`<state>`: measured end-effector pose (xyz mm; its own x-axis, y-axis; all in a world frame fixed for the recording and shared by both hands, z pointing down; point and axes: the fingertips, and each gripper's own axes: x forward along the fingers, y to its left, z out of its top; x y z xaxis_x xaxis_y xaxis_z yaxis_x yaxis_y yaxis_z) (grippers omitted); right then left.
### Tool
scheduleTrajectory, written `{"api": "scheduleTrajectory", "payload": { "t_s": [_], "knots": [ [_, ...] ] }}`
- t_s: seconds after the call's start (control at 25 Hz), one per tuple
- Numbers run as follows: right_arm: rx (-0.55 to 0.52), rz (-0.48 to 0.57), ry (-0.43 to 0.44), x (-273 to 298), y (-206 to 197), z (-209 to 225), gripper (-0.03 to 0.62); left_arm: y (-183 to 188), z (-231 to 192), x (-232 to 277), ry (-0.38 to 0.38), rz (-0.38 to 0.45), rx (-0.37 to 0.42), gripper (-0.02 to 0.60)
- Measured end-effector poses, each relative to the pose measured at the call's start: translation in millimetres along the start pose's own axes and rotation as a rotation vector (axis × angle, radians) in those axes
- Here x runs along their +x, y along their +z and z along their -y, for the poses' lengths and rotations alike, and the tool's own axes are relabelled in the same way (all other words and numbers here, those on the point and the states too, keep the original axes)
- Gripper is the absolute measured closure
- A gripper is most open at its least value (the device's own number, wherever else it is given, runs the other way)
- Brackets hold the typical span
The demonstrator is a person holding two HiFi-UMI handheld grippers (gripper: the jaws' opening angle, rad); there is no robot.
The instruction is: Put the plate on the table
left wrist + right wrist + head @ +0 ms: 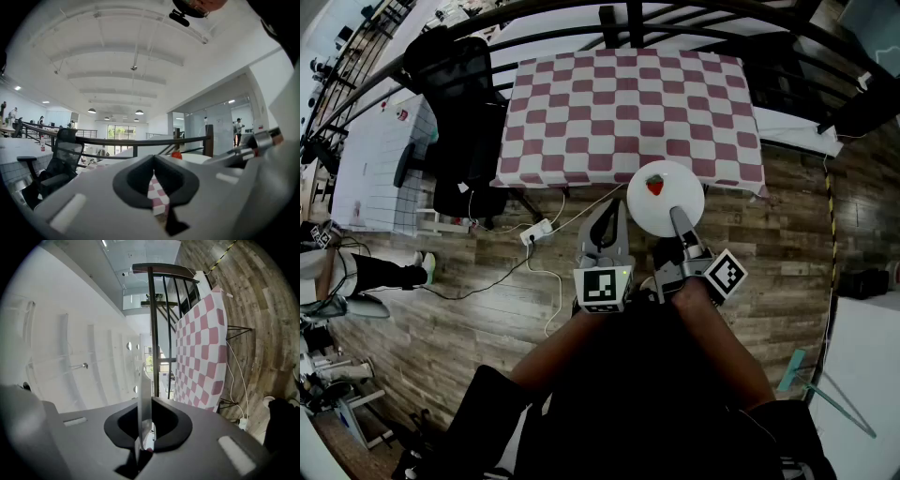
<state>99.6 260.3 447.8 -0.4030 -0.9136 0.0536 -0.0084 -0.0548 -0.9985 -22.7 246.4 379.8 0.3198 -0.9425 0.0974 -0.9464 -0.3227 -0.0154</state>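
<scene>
Standing on plank floor (787, 234), pink-checked table (628, 103) by black railing (635, 23), office chair (459, 84) alongside

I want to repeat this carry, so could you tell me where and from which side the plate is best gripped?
Take the plate by its near rim, coming in level from the person's side, as the right gripper does. It is thin and flat, so the fingers close over the edge, clear of the strawberry lying on it.
</scene>
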Motion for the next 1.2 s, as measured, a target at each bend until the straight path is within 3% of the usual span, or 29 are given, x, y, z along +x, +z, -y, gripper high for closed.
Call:
{"api": "scheduleTrajectory", "payload": {
  "t_s": [0.2, 0.6, 1.2],
  "knots": [
    [-0.035, -0.012, 0.007, -10, -3, -4, 0.582, 1, 6, -13, 0.005, 0.008, 0.027, 0.572],
    [0.057, 0.072, 0.018, -22, 26, 13, 0.582, -22, 0, -16, 0.023, -0.063, -0.003, 0.572],
    [0.014, 0.148, 0.057, 38, 100, 2, 0.582, -34, -19, 78, -0.015, -0.080, -0.036, 0.572]
  ]
}}
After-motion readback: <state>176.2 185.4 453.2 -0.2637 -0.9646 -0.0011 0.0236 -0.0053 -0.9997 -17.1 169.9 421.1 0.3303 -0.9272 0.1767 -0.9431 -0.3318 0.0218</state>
